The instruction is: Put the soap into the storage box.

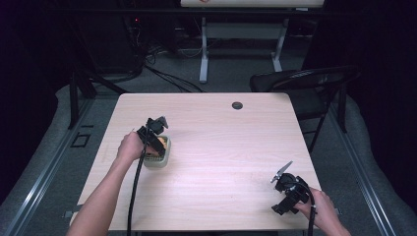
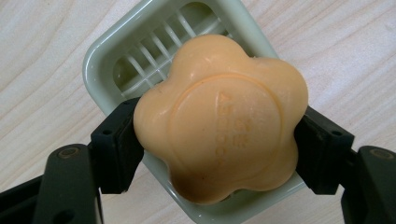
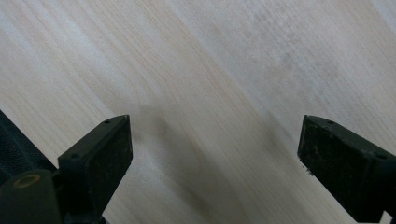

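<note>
A: Starting big: the table (image 1: 221, 147) is carrying everything, and both grippers are working over it. What is the left gripper (image 2: 219, 135) doing?

B: It is clamping the soap (image 2: 222, 121), a peach, flower-shaped bar. The two black pads are pressing on opposite lobes, one pad on each side, so the bar is sitting squarely between the fingers (image 2: 116, 144) rather than hanging off one tip.

A: And the soap dish (image 2: 107, 60)?

B: The pale green dish is lying directly beyond the fingertips, under the bar, with its slatted floor showing just past the soap's far edge. I cannot tell whether the bar is touching the slats or hovering just above them. My guess is the grip across the widest lobes is keeping a slippery thing from twisting while it is lined up with the tray.

A: The right gripper (image 1: 285, 189)?

B: It is idling well apart, near the table's right corner. Its fingers (image 3: 100, 149) are standing wide, holding nothing, with bare wood between them, probably parked out of the way.
</note>
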`<action>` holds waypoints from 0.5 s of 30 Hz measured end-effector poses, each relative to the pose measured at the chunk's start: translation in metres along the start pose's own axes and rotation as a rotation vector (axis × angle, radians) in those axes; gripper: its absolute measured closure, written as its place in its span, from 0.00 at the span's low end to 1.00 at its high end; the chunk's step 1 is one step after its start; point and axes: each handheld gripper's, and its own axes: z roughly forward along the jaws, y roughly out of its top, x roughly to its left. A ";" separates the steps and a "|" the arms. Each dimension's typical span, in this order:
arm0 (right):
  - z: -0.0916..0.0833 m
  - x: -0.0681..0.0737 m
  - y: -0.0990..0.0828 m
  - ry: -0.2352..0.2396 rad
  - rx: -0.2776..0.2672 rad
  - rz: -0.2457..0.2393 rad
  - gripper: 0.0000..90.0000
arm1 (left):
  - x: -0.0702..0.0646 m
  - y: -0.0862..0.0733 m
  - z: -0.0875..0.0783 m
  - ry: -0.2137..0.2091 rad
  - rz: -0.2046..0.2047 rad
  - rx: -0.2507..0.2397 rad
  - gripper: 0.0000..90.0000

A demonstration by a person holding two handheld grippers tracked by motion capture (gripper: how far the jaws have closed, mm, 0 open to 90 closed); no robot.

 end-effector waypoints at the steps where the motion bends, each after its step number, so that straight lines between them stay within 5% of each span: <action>1: 0.001 0.000 0.000 0.000 0.005 0.000 0.11 | 0.000 0.000 0.002 0.000 -0.007 -0.001 0.30; 15: 0.001 0.000 -0.001 0.007 0.005 -0.004 0.11 | 0.003 -0.004 -0.002 -0.006 -0.012 -0.033 0.27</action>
